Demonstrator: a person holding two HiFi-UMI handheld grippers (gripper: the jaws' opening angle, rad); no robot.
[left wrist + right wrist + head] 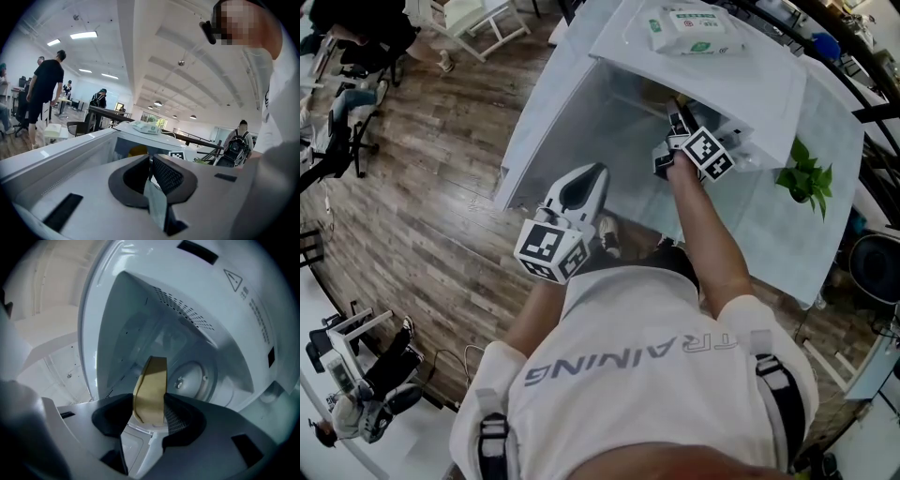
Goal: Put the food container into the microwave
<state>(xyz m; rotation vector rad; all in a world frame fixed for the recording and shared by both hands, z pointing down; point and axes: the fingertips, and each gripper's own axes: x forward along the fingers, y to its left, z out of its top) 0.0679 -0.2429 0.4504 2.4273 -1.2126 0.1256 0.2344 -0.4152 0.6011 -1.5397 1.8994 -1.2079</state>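
The white microwave point(712, 80) stands open on a table, its door point(548, 112) swung out to the left. My right gripper point(673, 131) reaches into the cavity point(154, 329). In the right gripper view it point(149, 416) is shut on the tan edge of the food container point(151, 387), which points at the turntable hub point(190, 380) on the cavity floor. The rest of the container is hidden. My left gripper point(586, 187) hangs low outside the microwave, close to my body. Its jaws point(151, 164) are together with nothing between them.
A pack of wet wipes point(694, 30) lies on top of the microwave point(146, 126). A green plant point(806, 178) stands on the table to the right. Chairs point(483, 23) and desks stand on the wood floor at left, with people point(44, 89) in the room behind.
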